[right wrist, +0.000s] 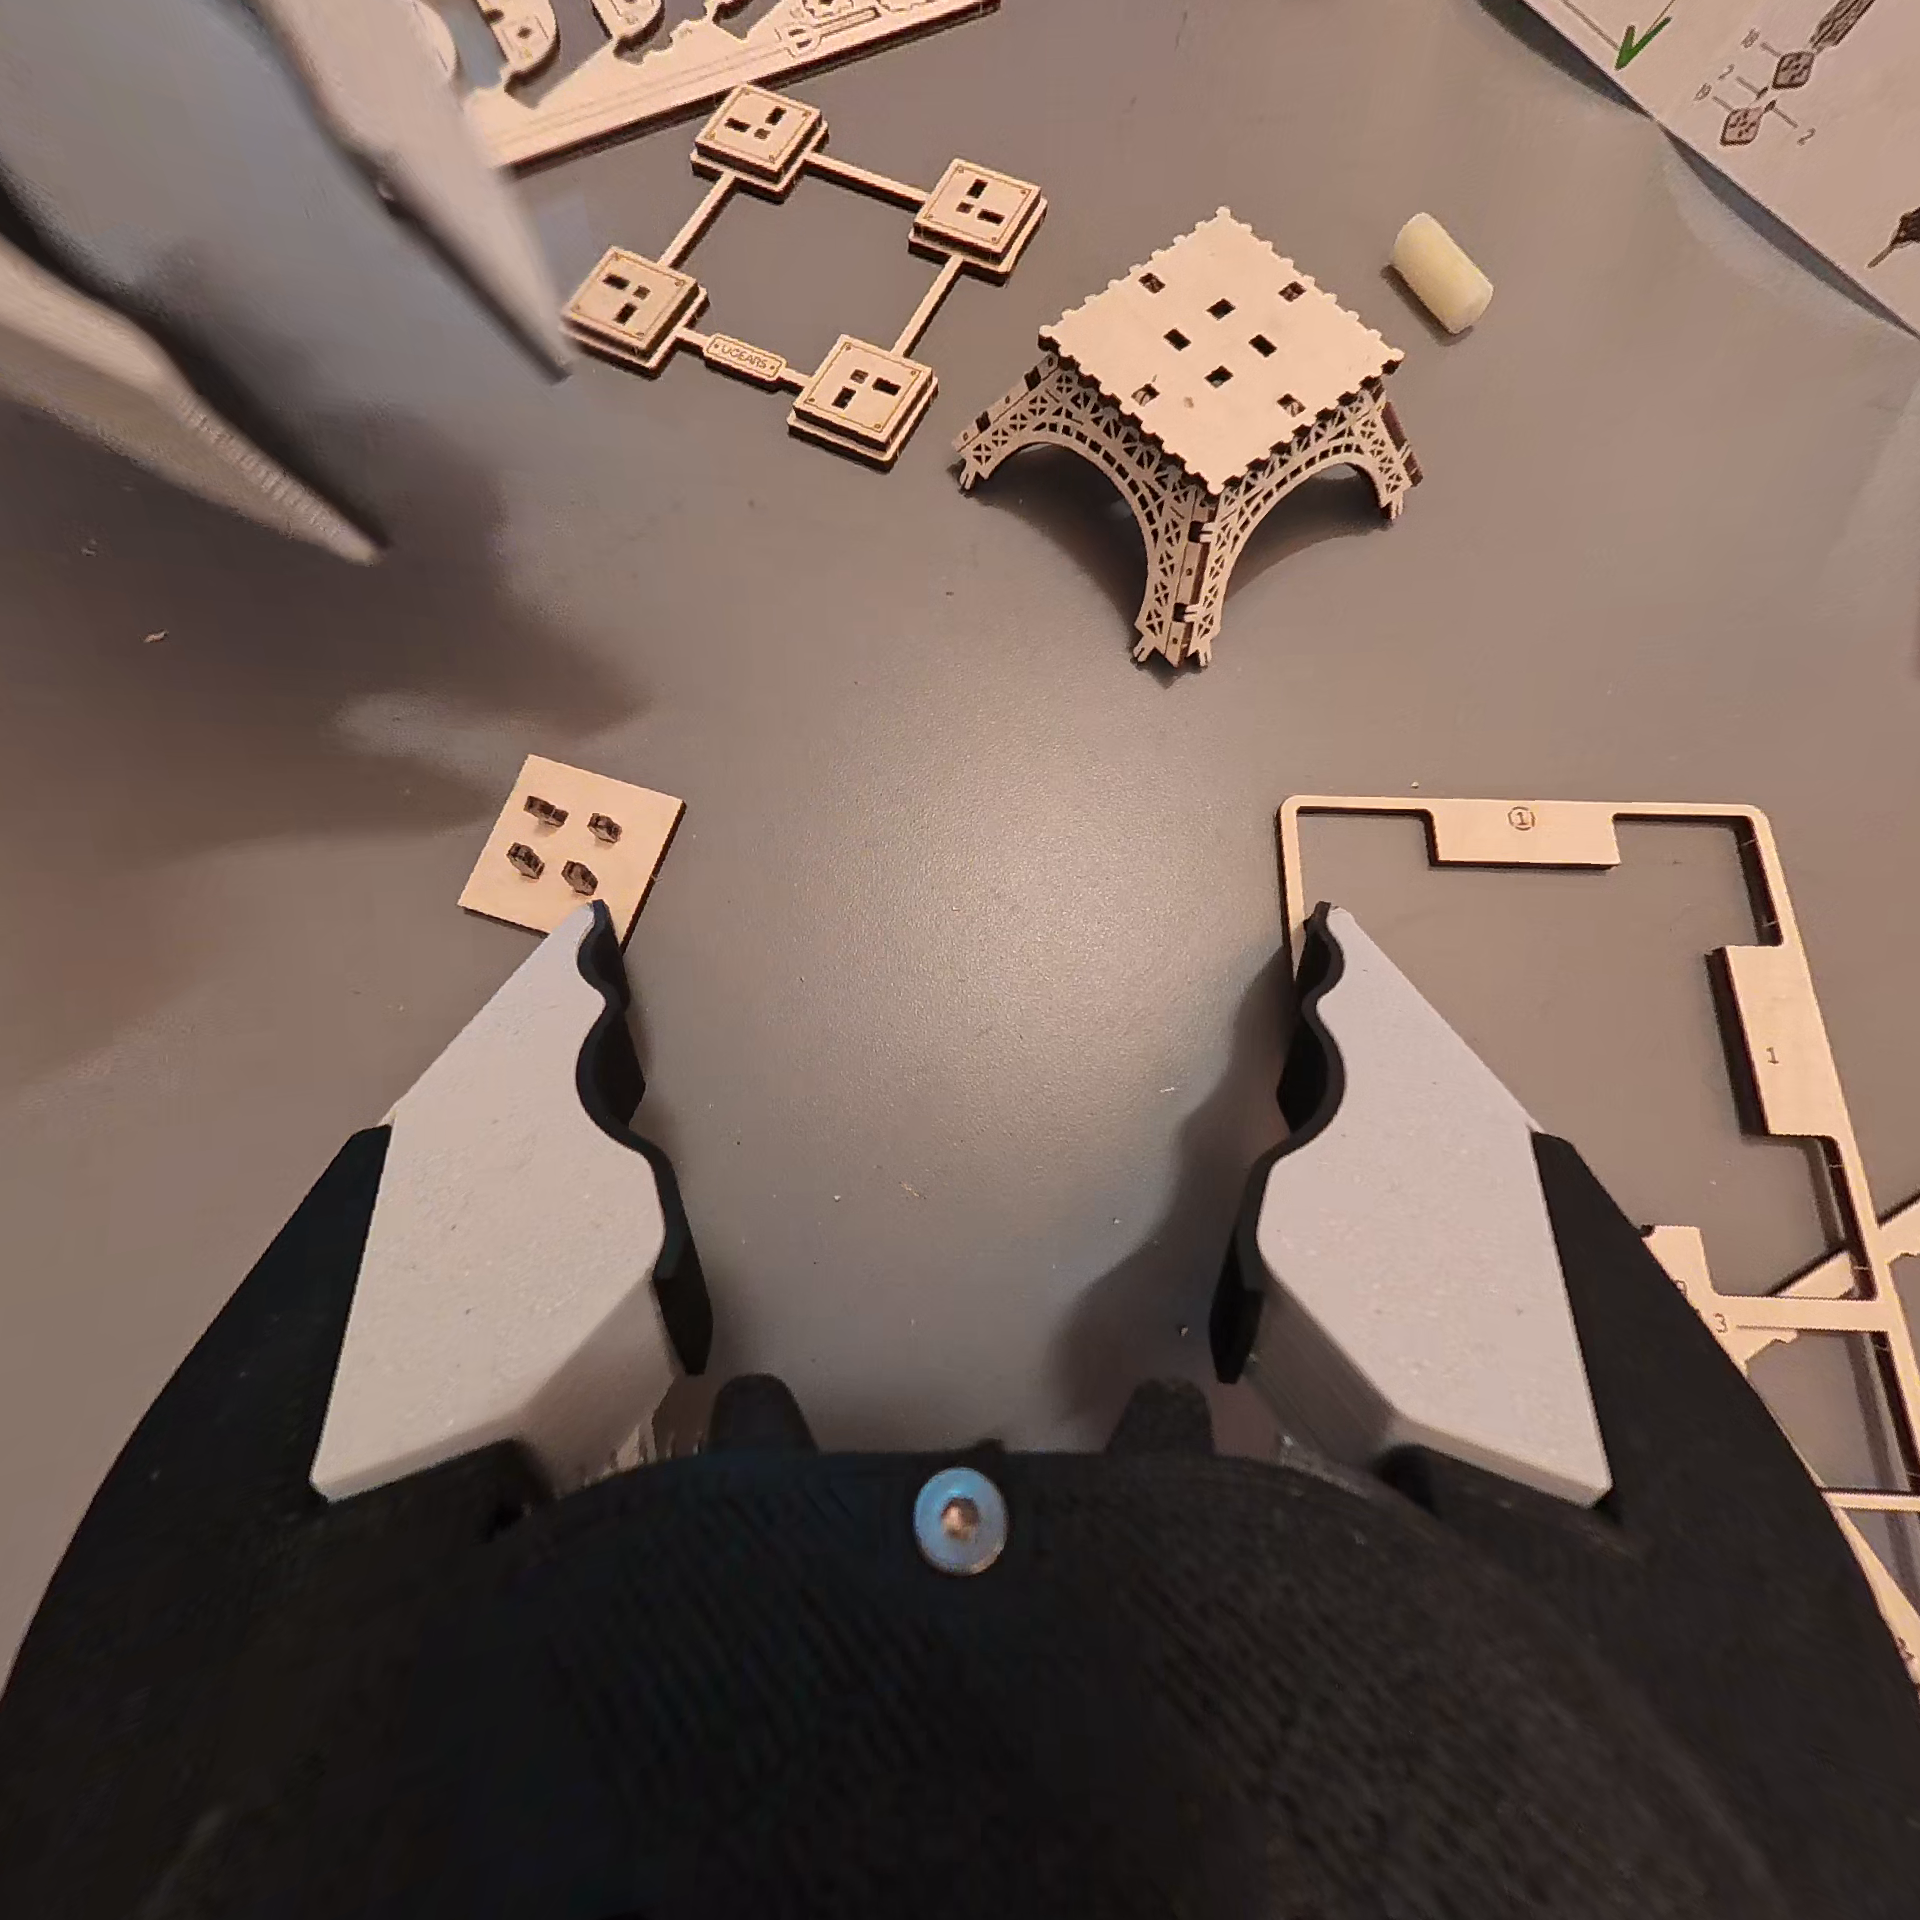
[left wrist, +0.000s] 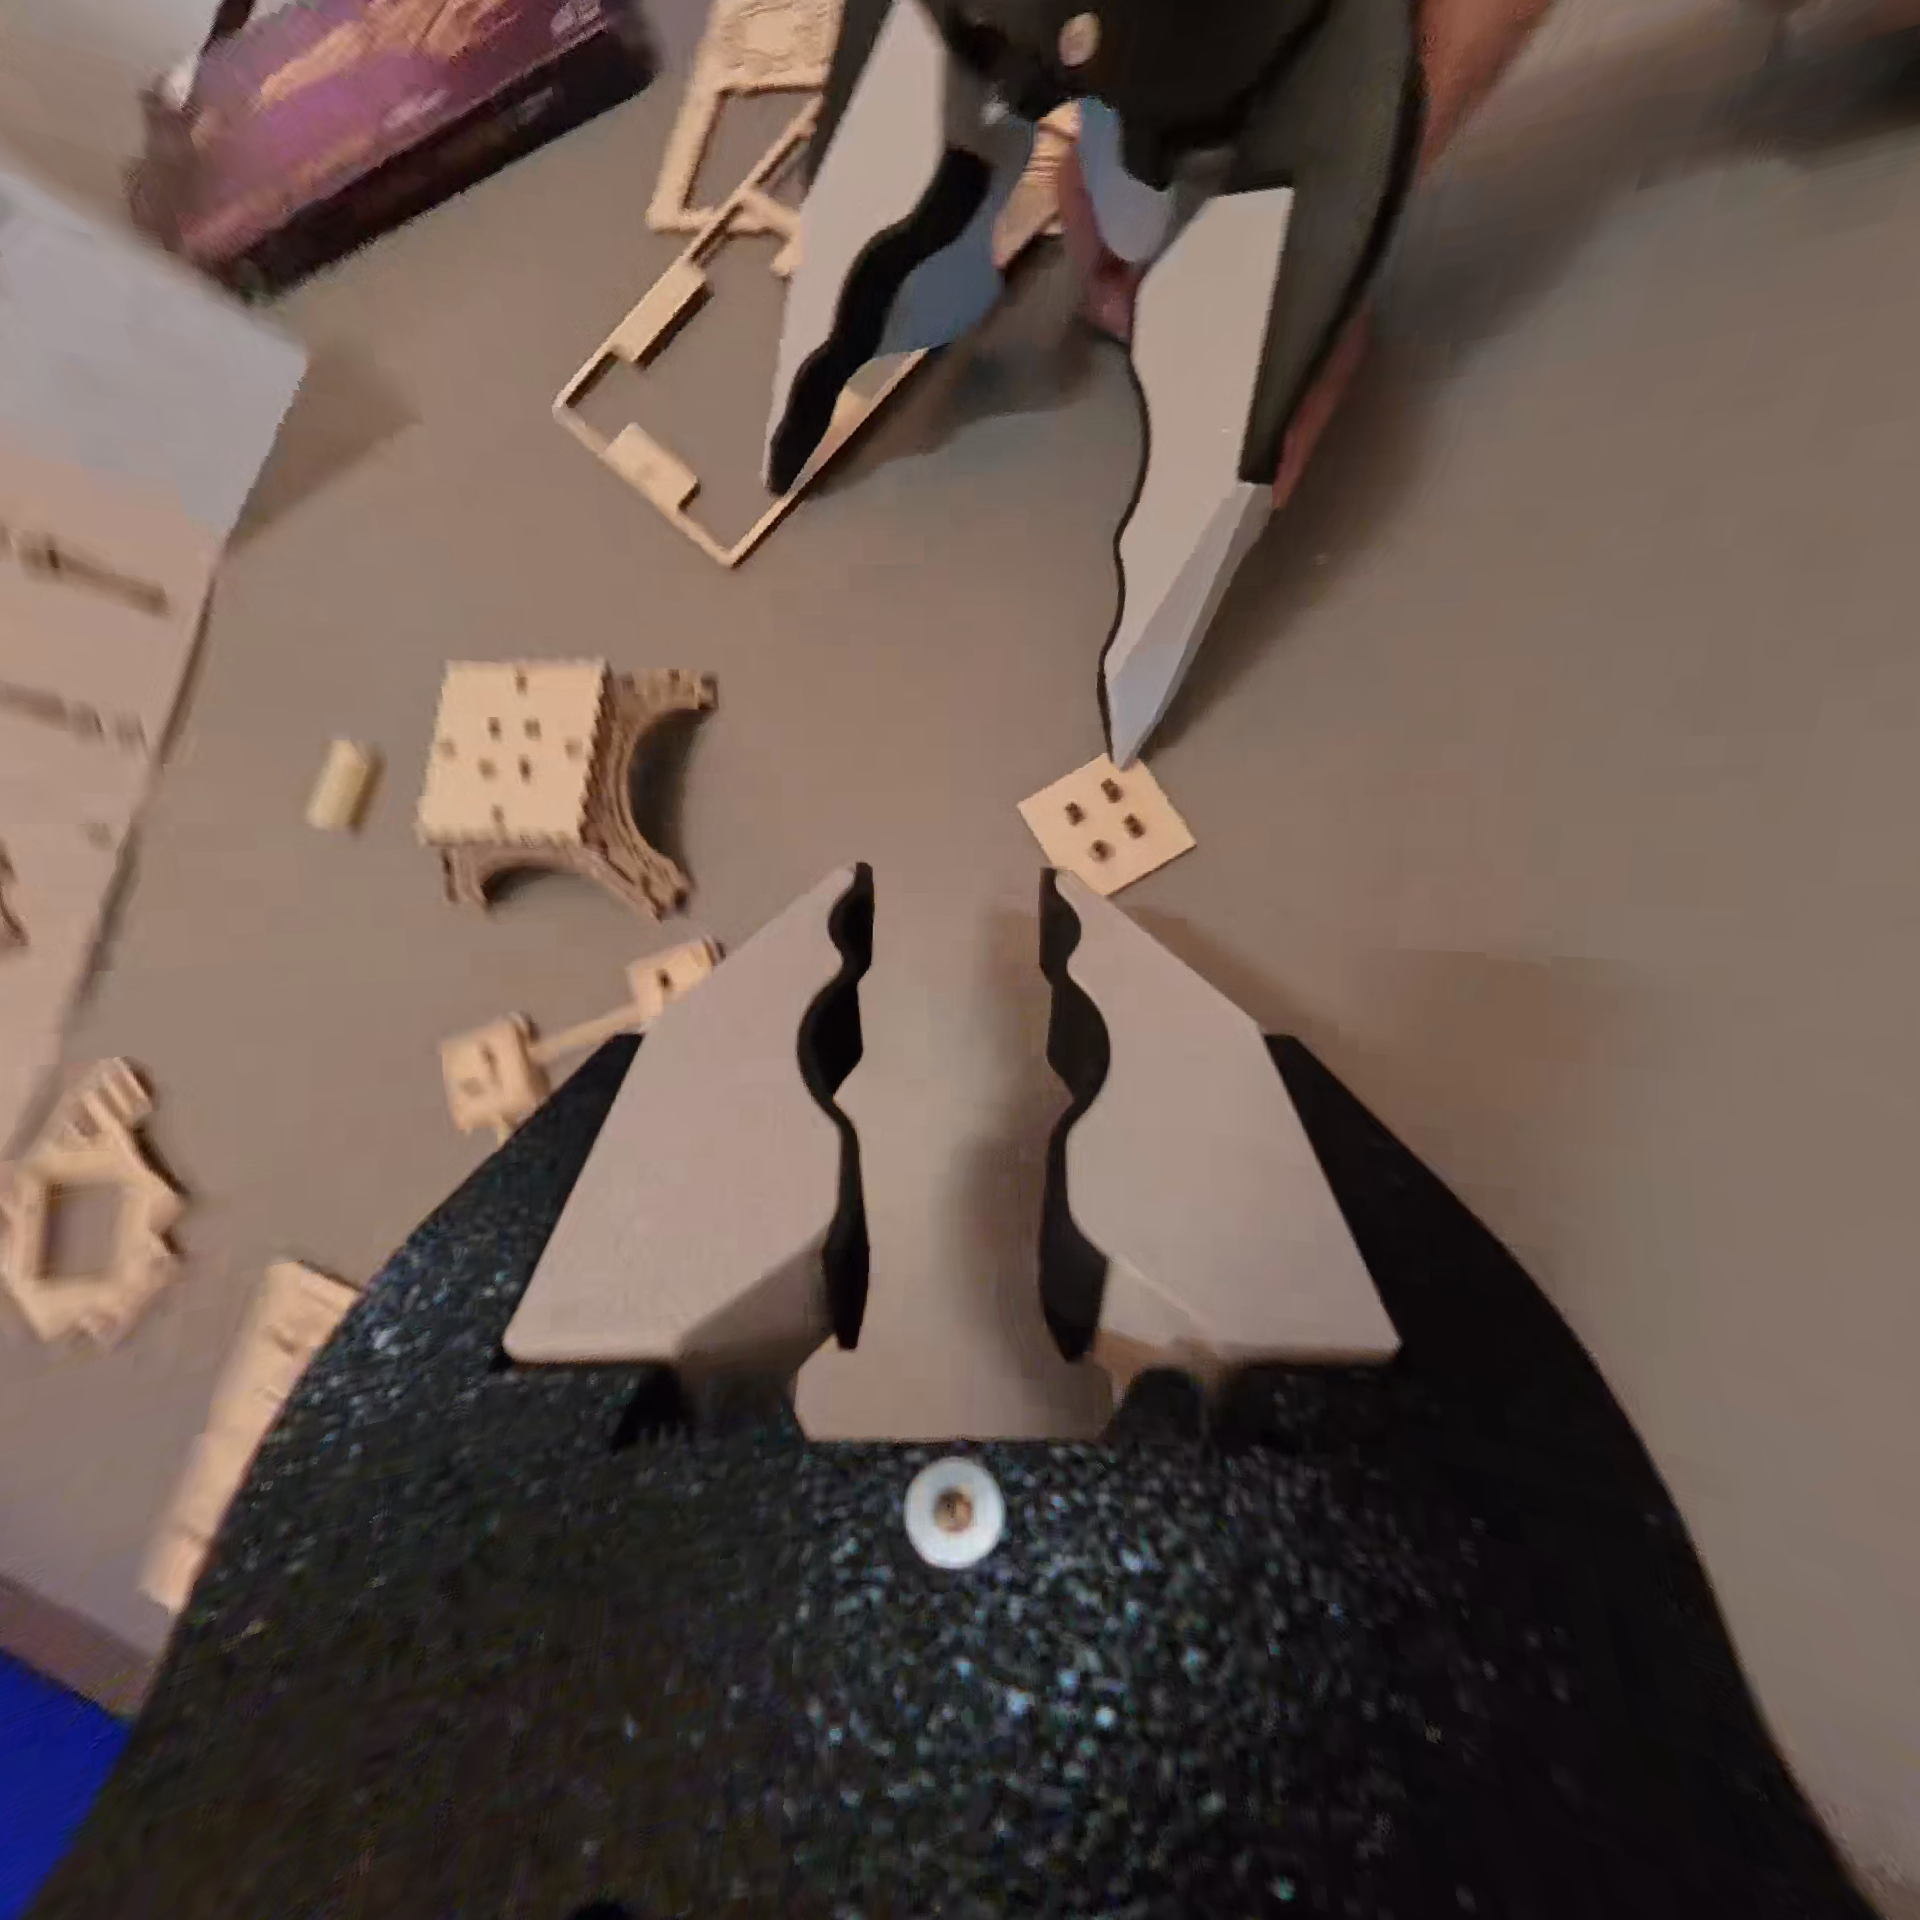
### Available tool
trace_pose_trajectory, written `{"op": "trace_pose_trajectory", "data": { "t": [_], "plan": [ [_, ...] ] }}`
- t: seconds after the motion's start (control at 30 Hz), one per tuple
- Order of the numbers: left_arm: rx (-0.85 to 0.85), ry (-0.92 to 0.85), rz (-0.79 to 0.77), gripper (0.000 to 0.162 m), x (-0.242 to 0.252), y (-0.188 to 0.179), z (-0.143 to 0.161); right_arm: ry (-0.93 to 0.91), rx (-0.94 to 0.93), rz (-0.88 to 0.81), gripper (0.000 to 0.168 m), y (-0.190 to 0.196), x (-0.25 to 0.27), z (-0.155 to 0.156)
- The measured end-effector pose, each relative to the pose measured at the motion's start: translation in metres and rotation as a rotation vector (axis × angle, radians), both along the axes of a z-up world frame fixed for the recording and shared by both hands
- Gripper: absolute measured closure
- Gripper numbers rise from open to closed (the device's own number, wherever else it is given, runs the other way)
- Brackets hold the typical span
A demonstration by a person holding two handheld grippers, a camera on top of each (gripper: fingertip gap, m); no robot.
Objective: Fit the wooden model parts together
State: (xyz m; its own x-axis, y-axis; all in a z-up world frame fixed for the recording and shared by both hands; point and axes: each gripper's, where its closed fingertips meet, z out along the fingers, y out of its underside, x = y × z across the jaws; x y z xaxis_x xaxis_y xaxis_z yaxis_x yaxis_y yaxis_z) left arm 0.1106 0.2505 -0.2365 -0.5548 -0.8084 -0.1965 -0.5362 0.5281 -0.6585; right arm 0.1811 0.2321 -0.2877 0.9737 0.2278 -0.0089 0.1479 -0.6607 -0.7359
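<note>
Right gripper (right wrist: 951,914) fingertip on small square plate (right wrist: 574,854), tower base (right wrist: 1195,457) beyond.

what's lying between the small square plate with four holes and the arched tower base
Nothing: in the right wrist view, only bare grey table separates the small square plate from the arched tower base.

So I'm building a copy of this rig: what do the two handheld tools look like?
Both match. The left tool has a black speckled body with a silver screw at its centre and two pale grey wedge-shaped fingers lined with wavy black pads. The right tool has the same black body, central screw, grey fingers and wavy black pads. No cables or sleeves show.
</note>
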Motion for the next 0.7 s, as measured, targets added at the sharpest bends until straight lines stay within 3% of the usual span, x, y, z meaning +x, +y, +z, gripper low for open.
{"op": "trace_pose_trajectory", "data": {
  "t": [0.13,0.23,0.3,0.57,0.7],
  "plan": [
    [-0.171,-0.02,0.326,0.121,-0.019,-0.012,-0.021,0.0,0.0,0.0,0.043,0.0,0.0,0.0],
    [-0.335,-0.013,0.463,0.116,-0.022,-0.031,-0.035,0.0,0.0,0.0,0.043,0.0,0.0,0.0],
    [-0.344,-0.005,0.518,0.113,-0.02,-0.034,-0.045,-0.001,0.0,0.0,0.043,0.0,0.0,0.0],
    [-0.219,-0.001,0.515,0.114,-0.007,-0.031,-0.05,-0.001,0.0,-0.002,0.043,0.0,0.0,0.0],
    [-0.215,-0.011,0.487,0.132,-0.003,-0.029,-0.049,0.001,0.0,-0.006,0.044,0.001,0.001,0.0]
  ]
}}
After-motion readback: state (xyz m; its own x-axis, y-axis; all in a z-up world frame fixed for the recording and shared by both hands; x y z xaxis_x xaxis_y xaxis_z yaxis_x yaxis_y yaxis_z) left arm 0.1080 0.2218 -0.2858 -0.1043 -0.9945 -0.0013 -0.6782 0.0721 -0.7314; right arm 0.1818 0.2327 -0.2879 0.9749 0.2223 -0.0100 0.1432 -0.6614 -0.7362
